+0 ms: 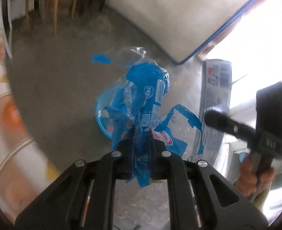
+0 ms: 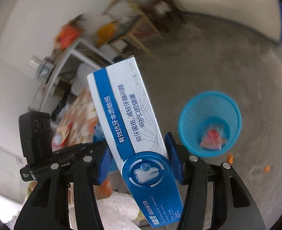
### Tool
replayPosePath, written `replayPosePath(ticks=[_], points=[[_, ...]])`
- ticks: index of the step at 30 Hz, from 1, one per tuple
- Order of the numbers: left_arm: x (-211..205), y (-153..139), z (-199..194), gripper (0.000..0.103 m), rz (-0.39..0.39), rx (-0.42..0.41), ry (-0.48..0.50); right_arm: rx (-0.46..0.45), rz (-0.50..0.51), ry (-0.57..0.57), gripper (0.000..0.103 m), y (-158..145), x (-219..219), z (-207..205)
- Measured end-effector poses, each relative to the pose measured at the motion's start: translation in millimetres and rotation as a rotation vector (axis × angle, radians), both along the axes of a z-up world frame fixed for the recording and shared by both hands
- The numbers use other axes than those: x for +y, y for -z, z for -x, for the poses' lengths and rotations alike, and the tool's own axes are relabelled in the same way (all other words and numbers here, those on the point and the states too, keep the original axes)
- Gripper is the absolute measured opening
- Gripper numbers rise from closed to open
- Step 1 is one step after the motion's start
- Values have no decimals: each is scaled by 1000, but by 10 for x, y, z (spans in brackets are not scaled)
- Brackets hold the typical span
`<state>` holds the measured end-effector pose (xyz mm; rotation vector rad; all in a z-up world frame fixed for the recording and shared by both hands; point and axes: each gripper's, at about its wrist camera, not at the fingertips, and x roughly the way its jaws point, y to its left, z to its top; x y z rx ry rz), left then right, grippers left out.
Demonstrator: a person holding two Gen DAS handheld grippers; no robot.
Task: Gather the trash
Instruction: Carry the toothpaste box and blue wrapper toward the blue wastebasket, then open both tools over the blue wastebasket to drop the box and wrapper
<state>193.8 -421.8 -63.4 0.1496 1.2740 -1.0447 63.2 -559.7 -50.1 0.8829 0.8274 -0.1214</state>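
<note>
Two pieces are in our grip, the left gripper [image 1: 141,134] pinching a blue plastic wrapper [image 1: 146,95] and the right gripper [image 2: 139,157] clamping a toothpaste box [image 2: 125,111], so we judge the carry under way, and next we must bring both over the blue basket [image 2: 210,122] at two o'clock and release.

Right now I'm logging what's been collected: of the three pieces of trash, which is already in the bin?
The red packet, lying at the bottom of the blue basket. The toothpaste box and the blue plastic wrapper are each clamped between gripper fingers.

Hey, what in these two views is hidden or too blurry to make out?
- Left wrist view: the wrapper covers most of the bin, so its contents are hidden.
- Right wrist view: the red item in the bin is too blurred to identify.
- Right wrist view: the box hides where the right gripper touches it.
</note>
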Motion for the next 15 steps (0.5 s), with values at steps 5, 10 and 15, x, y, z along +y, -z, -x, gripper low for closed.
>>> replayPosePath(ticks=[5, 10, 15], points=[[-662, 614, -292, 10, -90, 128, -16, 70, -110, 124, 52, 637, -532, -105], [-1172, 1081, -486, 37, -132, 196, -60, 111, -154, 239, 54, 1092, -978, -187], [-1310, 1406, -566, 61, -162, 222, -127, 159, -186, 305, 64, 1707, -1304, -237]])
